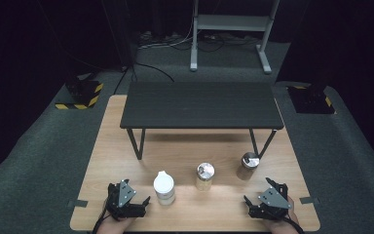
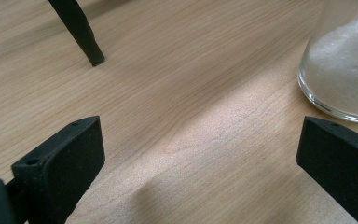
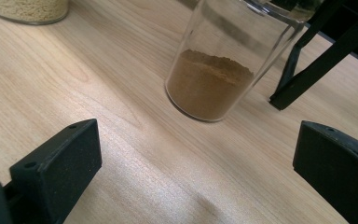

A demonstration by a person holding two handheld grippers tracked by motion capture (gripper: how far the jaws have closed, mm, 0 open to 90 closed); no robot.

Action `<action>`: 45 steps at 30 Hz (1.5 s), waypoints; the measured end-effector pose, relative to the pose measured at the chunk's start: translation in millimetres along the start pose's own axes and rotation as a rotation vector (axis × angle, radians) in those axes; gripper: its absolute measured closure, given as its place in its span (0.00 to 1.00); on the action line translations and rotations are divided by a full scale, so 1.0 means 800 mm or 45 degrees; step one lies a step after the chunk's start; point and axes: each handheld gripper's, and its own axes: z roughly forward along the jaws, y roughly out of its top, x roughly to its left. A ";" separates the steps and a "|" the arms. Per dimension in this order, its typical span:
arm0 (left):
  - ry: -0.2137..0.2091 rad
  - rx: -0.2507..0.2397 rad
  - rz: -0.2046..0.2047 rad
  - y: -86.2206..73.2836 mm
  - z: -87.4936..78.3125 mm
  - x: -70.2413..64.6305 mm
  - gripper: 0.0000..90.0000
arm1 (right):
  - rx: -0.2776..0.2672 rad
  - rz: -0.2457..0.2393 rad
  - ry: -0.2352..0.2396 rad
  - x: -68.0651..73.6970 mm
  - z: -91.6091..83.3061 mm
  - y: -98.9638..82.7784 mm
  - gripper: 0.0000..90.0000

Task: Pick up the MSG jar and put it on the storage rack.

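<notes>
Left claw [image 1: 143, 204]: released, jaws spread wide, nothing between them. Sits low at the near edge of the table [image 1: 102, 161], left side, held in a hand coming in from the bottom. In the left gripper view the bare wood grain lies between the jaws; the jar of white powder [image 2: 342, 70] stands just beyond the right-hand jaw, apart from it.

Right claw [image 1: 258, 192]: released too, jaws wide, empty. Low at the near edge, right side. In the right gripper view the jar of brown powder [image 3: 212, 79] stands ahead of the jaws, not touched, roughly a third full.

Jars, high view: three in a loose row across the near half of the table. White-lidded jar [image 1: 164, 187] just beside the left claw. Middle jar [image 1: 205, 176], metal lid, pale grains, between the two claws and well apart from both. Brown jar [image 1: 248, 165], metal lid, near the right claw, close to the right front leg of the small black bench [image 1: 202, 105], which stands on the far half of the table.
</notes>
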 end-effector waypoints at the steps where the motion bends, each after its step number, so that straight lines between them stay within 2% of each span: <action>1: -0.006 0.001 0.004 0.000 0.000 0.000 0.01 | 0.002 0.001 0.001 0.000 0.000 0.000 0.00; 3: -0.020 0.014 0.008 0.001 0.001 0.000 0.01 | 0.009 0.004 0.003 0.000 0.001 0.000 0.00; 11: -0.004 -0.009 -0.013 -0.001 -0.002 0.001 0.01 | 0.020 0.012 0.007 -0.001 0.002 0.001 0.00; 17: -0.003 -0.026 0.024 -0.002 -0.004 -0.003 0.01 | 0.027 0.021 0.015 -0.002 0.003 0.001 0.00; 30: -0.029 -0.046 0.021 -0.004 -0.008 -0.002 0.01 | 0.005 0.054 0.012 -0.005 0.001 0.000 0.00; 36: -0.025 -0.094 -0.007 0.000 -0.017 0.000 0.01 | -0.018 0.067 0.004 -0.006 -0.002 -0.001 0.00; 45: -0.014 -0.183 0.009 0.009 -0.037 0.000 0.01 | -0.016 0.065 0.007 -0.006 -0.001 -0.001 0.00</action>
